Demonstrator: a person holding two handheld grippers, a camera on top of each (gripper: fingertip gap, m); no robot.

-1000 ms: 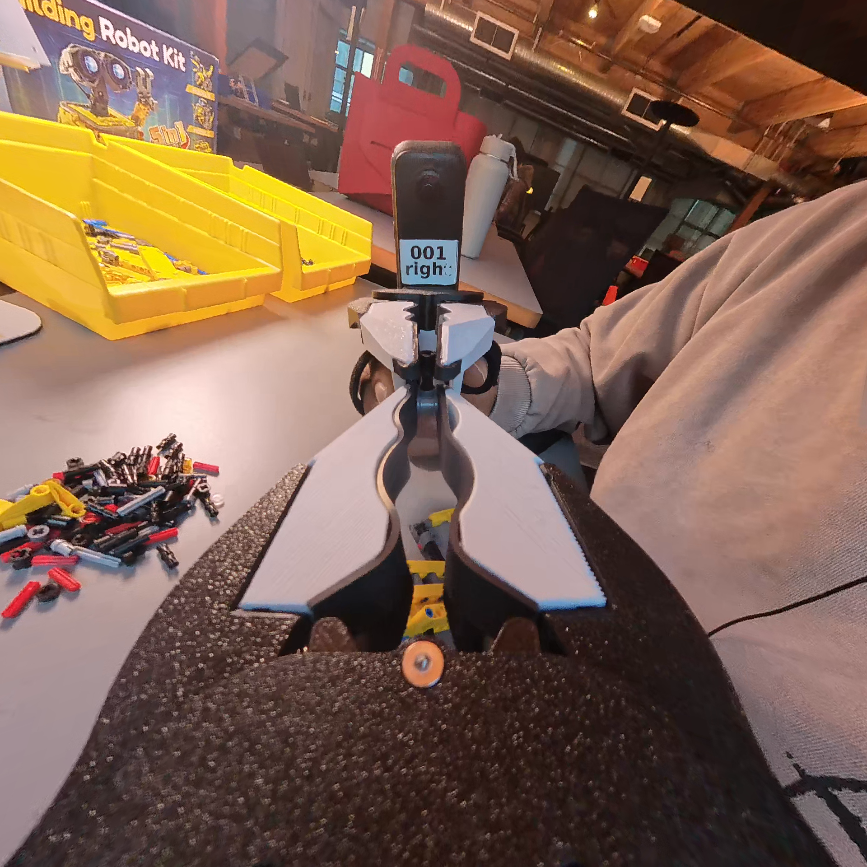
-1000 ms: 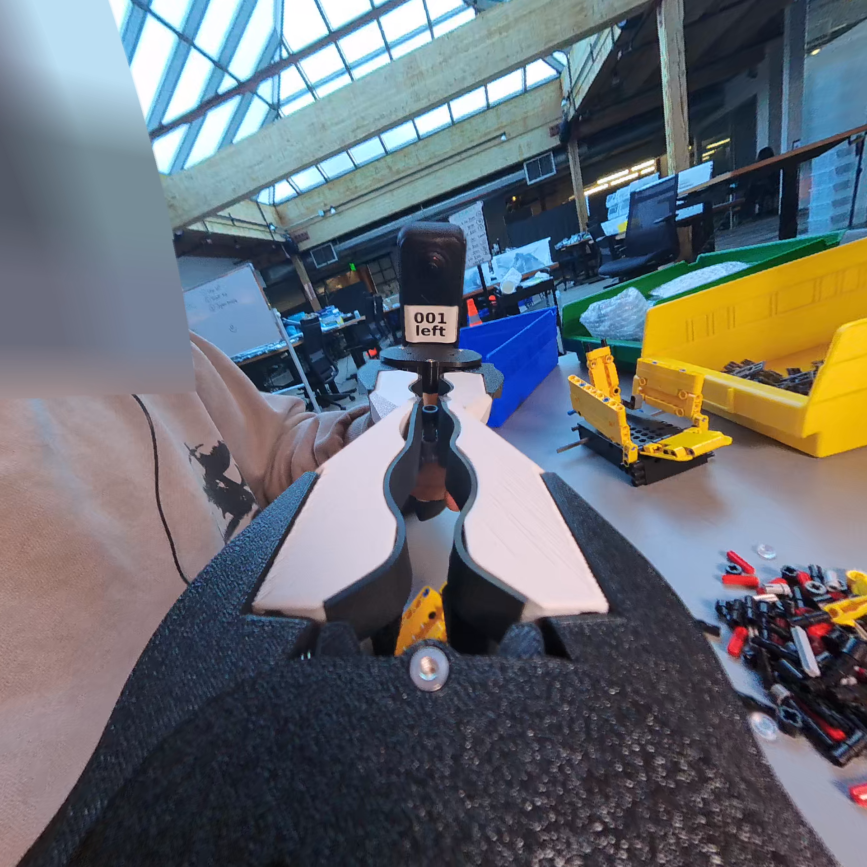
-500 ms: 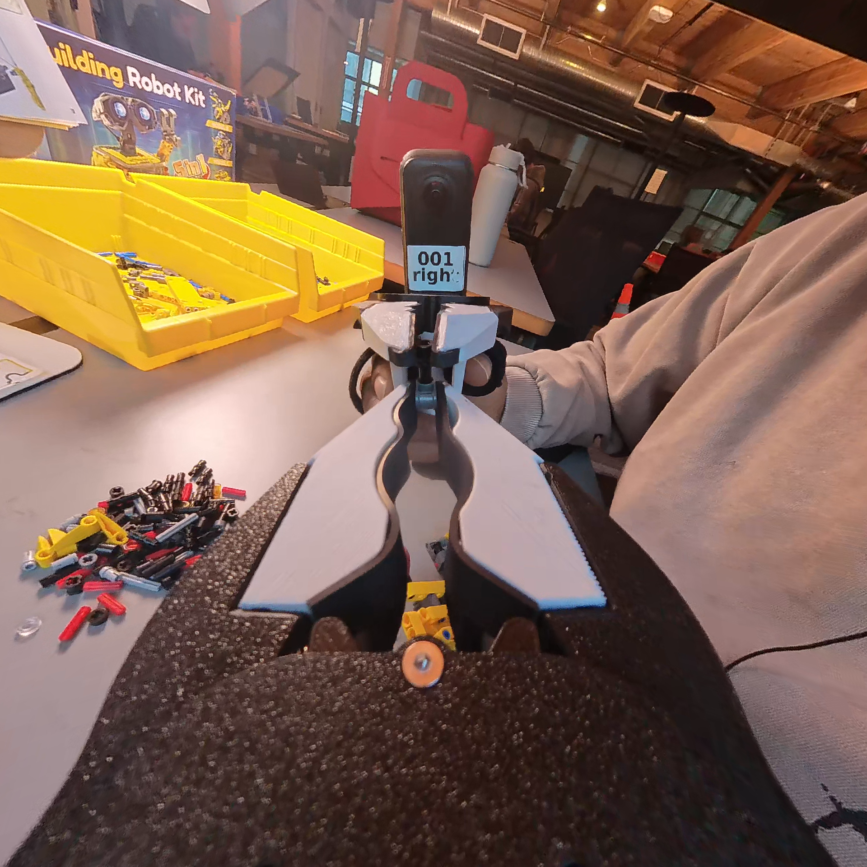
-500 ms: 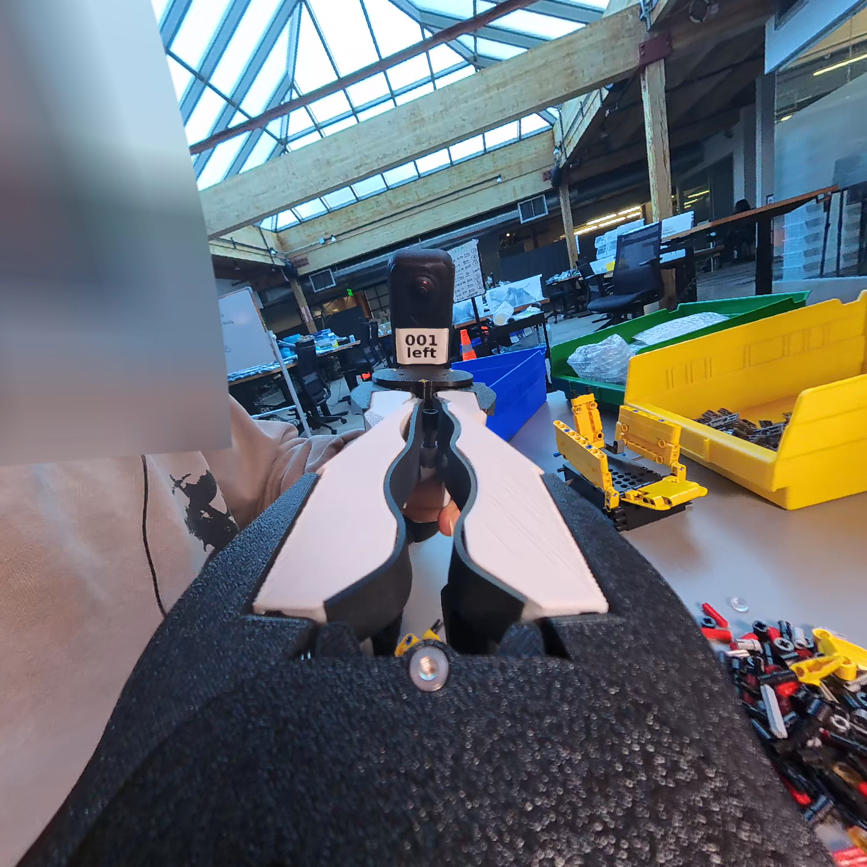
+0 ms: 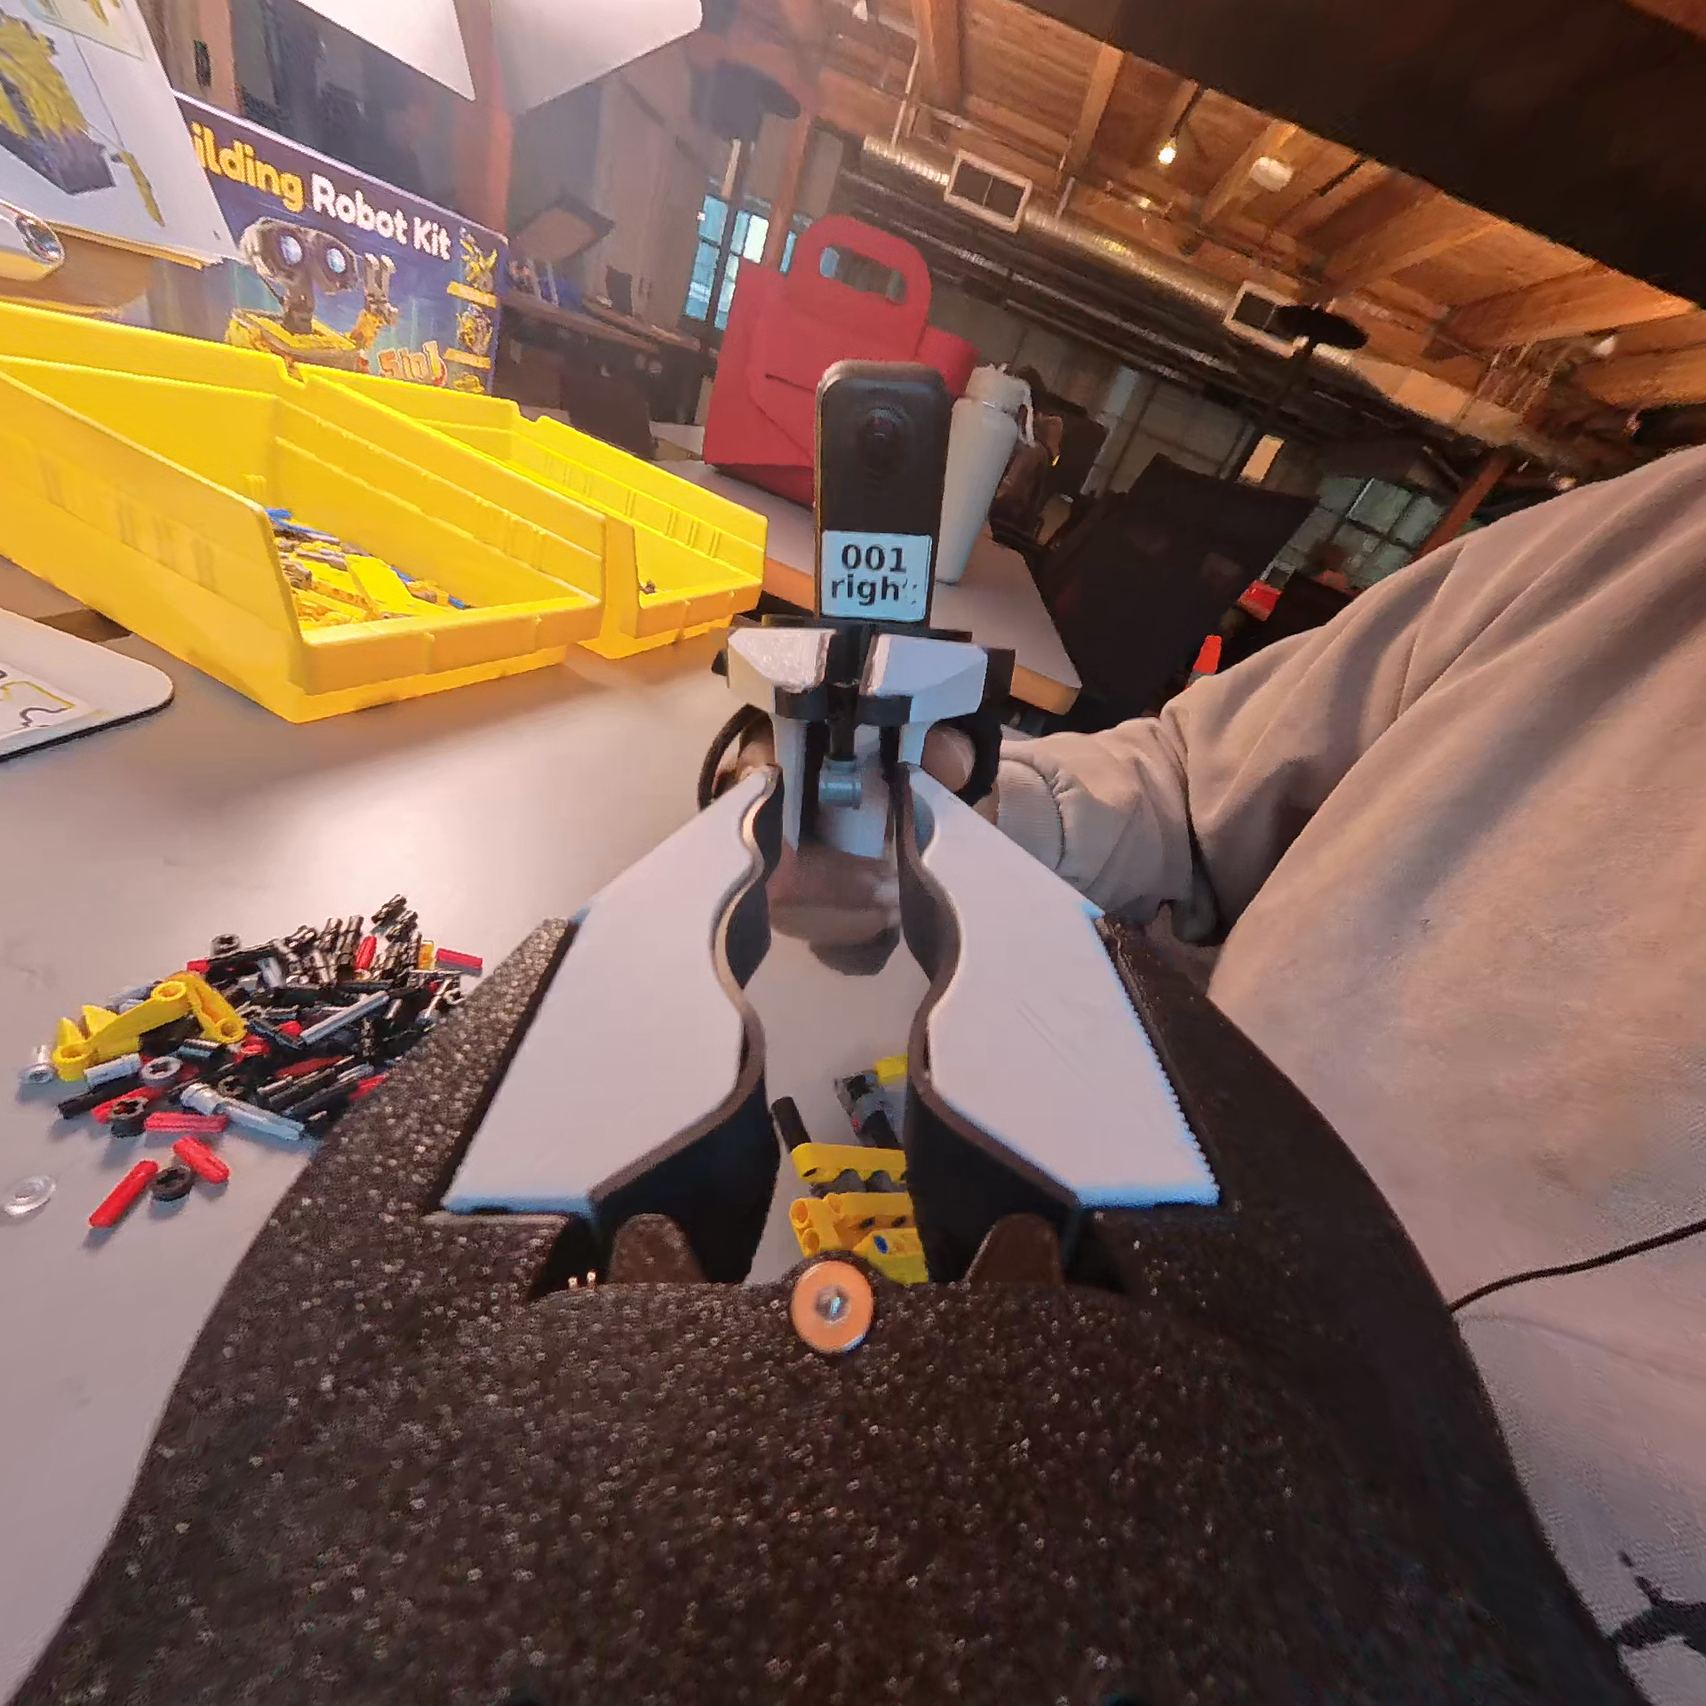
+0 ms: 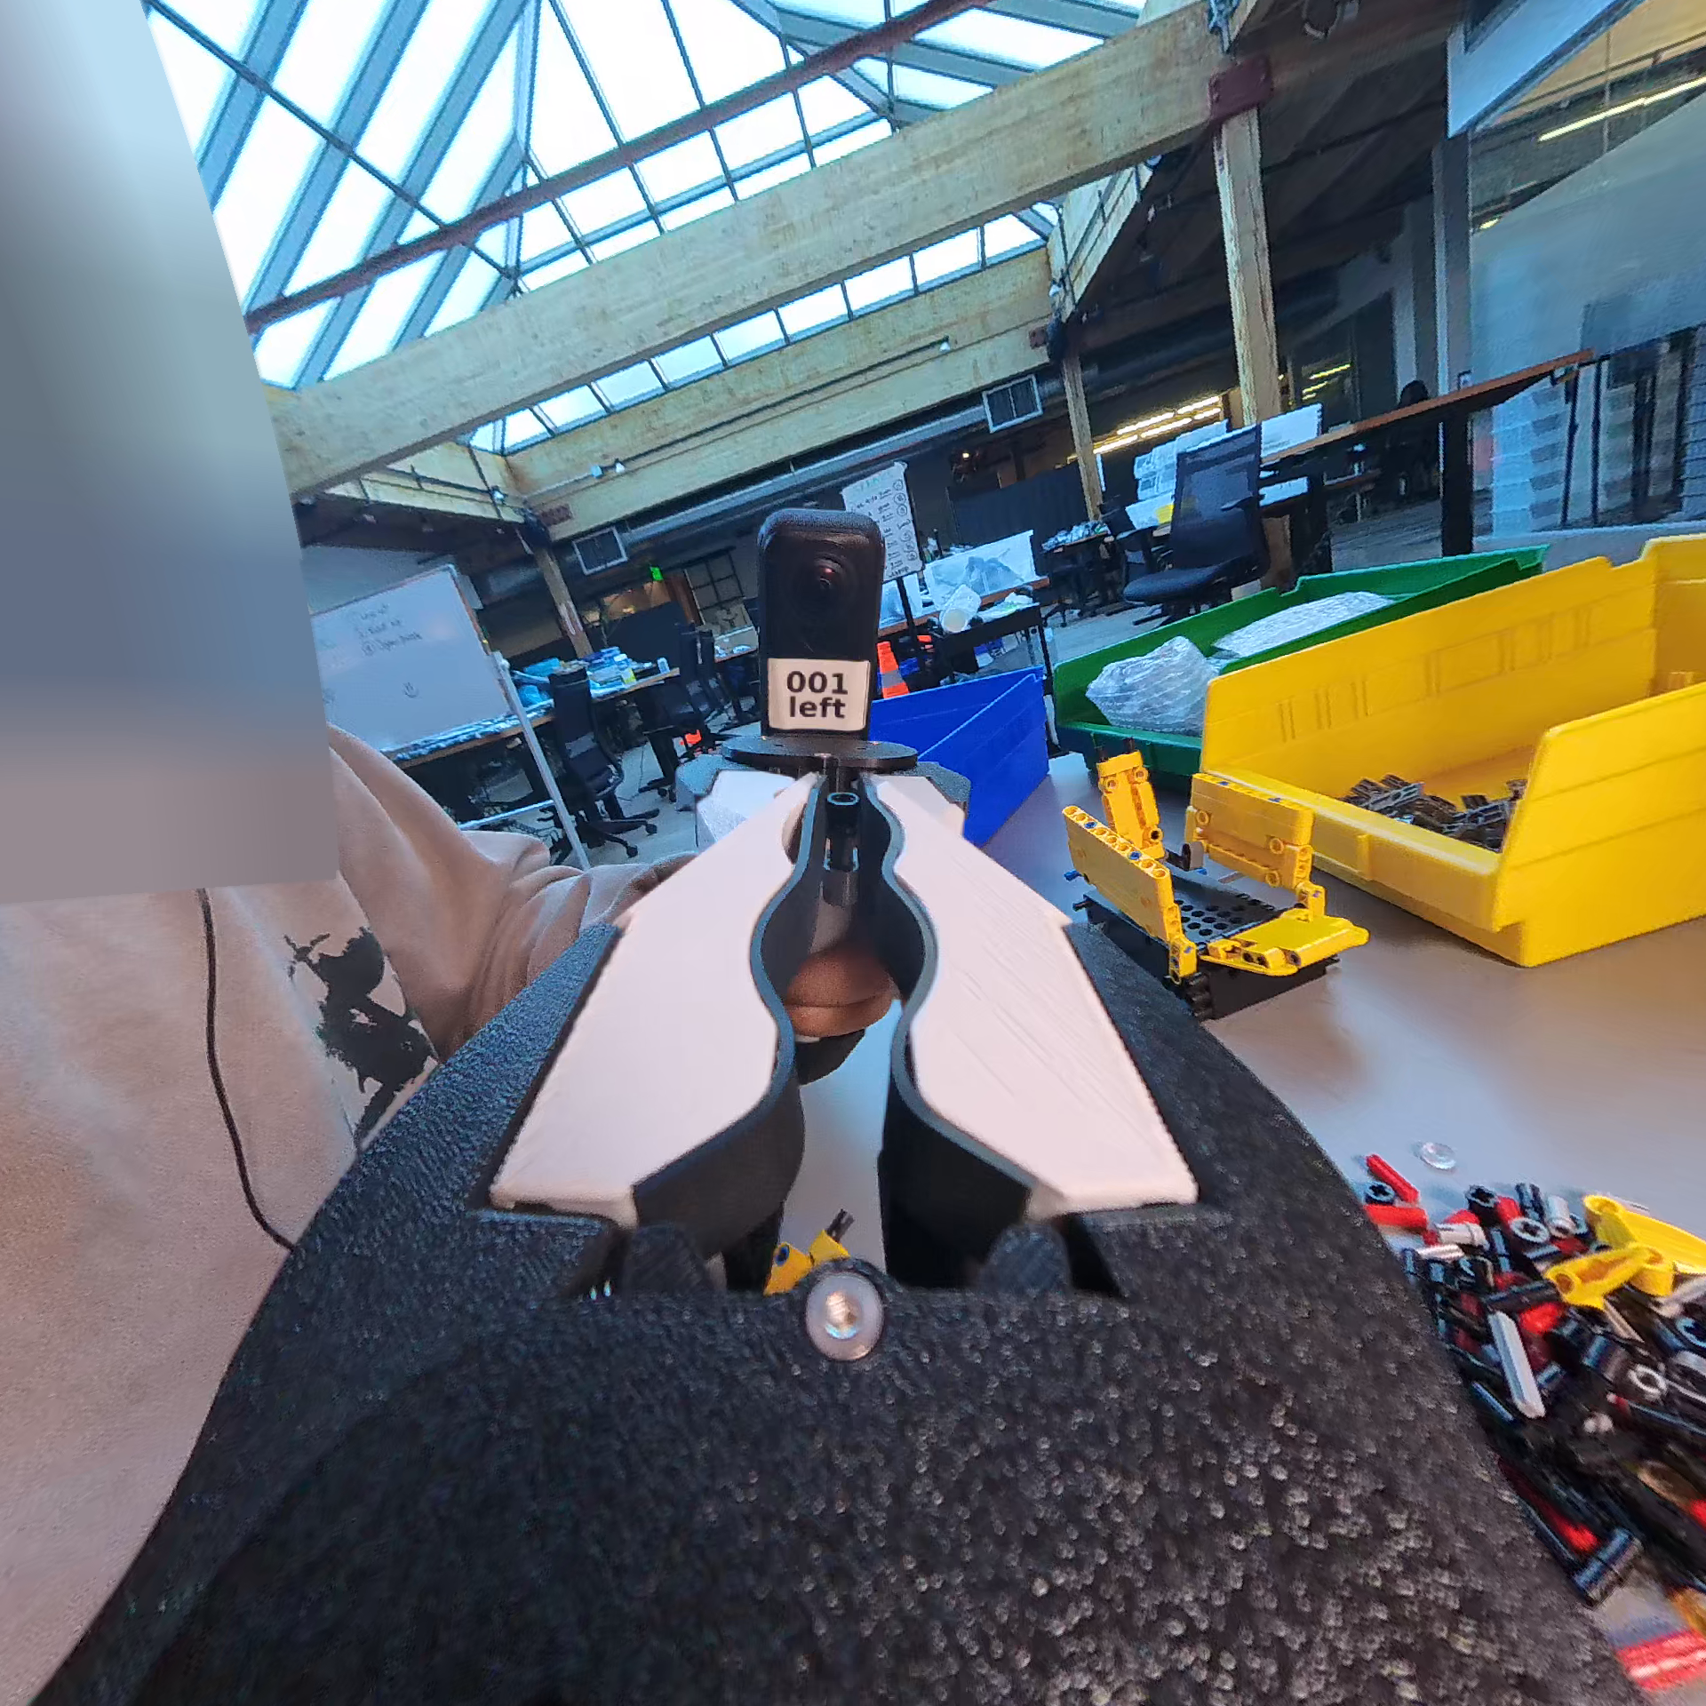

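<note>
My two grippers meet tip to tip above the grey table (image 5: pixel 369 877). My right gripper (image 6: pixel 842 796) is shut on a small black pin with a grey connector (image 6: pixel 840 863). In the left wrist view the same grey connector (image 5: pixel 842 786) sits between the right gripper's white fingers (image 5: pixel 796 766). My left gripper (image 5: pixel 837 792) is open, its tips standing either side of that connector. A small yellow and black assembly (image 5: pixel 859 1191) lies on the table under both grippers and also shows in the right wrist view (image 6: pixel 801 1253).
A pile of small black, red and grey parts (image 5: pixel 249 1043) (image 6: pixel 1569 1292) lies beside the grippers. Yellow bins (image 5: pixel 369 554) (image 6: pixel 1477 738), a kit box (image 5: pixel 351 268) and a half-built yellow and black model (image 6: pixel 1200 895) stand behind. A person's grey sleeve (image 5: pixel 1385 831) is close. My two grippers' fingertips are within a few centimetres of each other.
My left gripper's jaws have parted and let go of the small piece. The right gripper stays shut on it. Both views have tilted up a little.
</note>
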